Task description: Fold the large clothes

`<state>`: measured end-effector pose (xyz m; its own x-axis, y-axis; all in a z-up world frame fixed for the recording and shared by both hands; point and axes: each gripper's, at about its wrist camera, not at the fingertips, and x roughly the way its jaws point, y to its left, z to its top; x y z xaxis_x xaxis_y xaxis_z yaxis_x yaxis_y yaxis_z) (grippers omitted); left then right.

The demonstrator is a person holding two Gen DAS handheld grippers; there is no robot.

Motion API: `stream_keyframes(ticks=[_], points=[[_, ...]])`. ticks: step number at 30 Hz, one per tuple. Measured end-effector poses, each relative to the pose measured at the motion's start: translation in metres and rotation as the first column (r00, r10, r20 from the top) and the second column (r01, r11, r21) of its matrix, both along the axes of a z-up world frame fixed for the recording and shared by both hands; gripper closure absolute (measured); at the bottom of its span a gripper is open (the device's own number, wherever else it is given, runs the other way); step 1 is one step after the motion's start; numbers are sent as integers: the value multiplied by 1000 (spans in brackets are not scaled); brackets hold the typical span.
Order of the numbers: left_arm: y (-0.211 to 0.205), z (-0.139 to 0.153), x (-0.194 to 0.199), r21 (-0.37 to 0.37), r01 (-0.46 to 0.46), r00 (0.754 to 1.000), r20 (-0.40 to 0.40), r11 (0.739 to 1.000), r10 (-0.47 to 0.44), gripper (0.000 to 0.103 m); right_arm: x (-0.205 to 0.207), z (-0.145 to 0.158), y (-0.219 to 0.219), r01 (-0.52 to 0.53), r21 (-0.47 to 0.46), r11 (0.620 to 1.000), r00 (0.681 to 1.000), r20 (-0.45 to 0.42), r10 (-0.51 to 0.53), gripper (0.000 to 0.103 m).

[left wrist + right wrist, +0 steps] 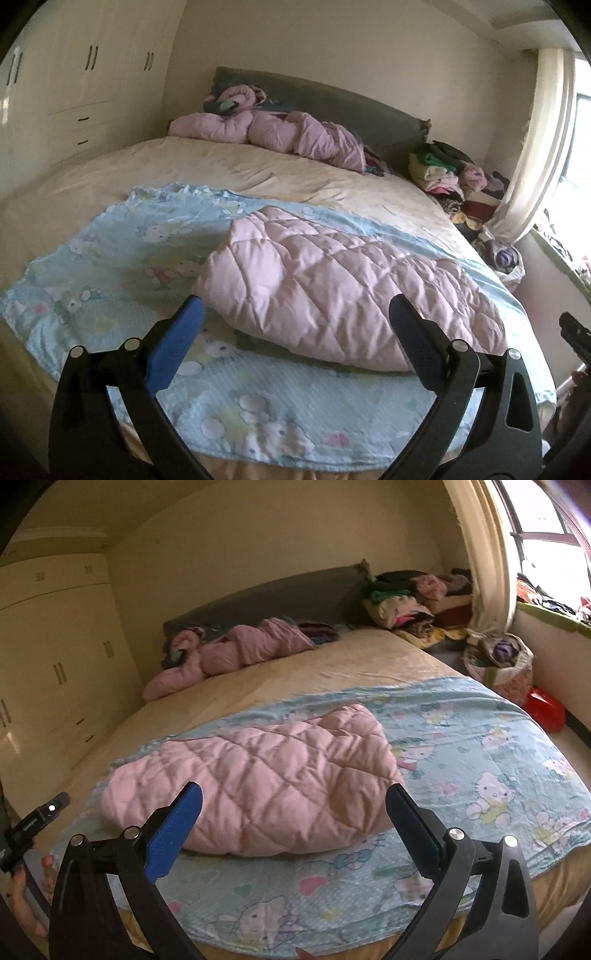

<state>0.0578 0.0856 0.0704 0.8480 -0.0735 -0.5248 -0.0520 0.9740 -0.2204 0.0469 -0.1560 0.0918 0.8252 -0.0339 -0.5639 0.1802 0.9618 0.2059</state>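
A folded pink quilted garment [332,288] [258,775] lies on a light-blue cartoon-print blanket [110,258] [480,757] spread over the near end of the bed. My left gripper [297,301] hovers above the garment's near edge, open wide, with nothing between its blue pads. My right gripper [294,788] is likewise open and empty, raised over the same bundle from the other side. Part of the right gripper [574,332] shows at the edge of the left wrist view. The left gripper [37,819] and the hand [29,904] holding it show at the edge of the right wrist view.
A crumpled pink quilt [277,136] lies by the grey headboard [332,99]. A pile of clothes [454,177] sits at the bed's far corner beside the curtain [535,147]. A bag of clothes [498,661] and a red object [546,709] stand on the floor. A wardrobe [74,92] lines one side.
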Motion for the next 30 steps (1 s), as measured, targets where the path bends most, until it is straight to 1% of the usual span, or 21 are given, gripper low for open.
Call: stream_keyframes(ticks=[3,8,11,12,15,17,20,24,28,30], points=[[-13,0,-10,33,8,1000,-8,999,-8,9,-9,5,10,-35,9,999,999,9,35,4],[-25,-2,-28,51,-1,1000,0,999,1,9,-25,9,28,-82,-41,996,997,-12,81,4],[-34,-6,-34,71,-5,1000,-22,997,6,9,-33,0,40,-103,-74,992,993,-57,99,4],[-36,-8,-36,73,2,999,-32,997,0,9,-37,-5,44,-109,-94,990,992,-77,102,4],[-42,-13,-39,76,29,998,-57,997,-24,9,-45,-18,48,-97,-109,989,991,-101,86,4],[-46,-15,-44,80,33,998,-56,996,-29,9,-45,-27,48,-85,-107,991,991,-115,73,4],[-51,-18,-48,85,47,997,-65,995,-42,9,-43,-37,47,-96,-78,992,985,-152,83,4],[-56,-20,-53,71,55,996,-75,996,-50,9,-45,-37,47,-103,-78,992,986,-143,91,4],[-59,-21,-54,82,67,995,-81,994,-60,9,-48,-35,44,-100,-69,993,987,-133,90,4],[-59,-20,-54,75,66,995,-84,995,-59,9,-49,-34,45,-96,-80,992,988,-132,85,4]])
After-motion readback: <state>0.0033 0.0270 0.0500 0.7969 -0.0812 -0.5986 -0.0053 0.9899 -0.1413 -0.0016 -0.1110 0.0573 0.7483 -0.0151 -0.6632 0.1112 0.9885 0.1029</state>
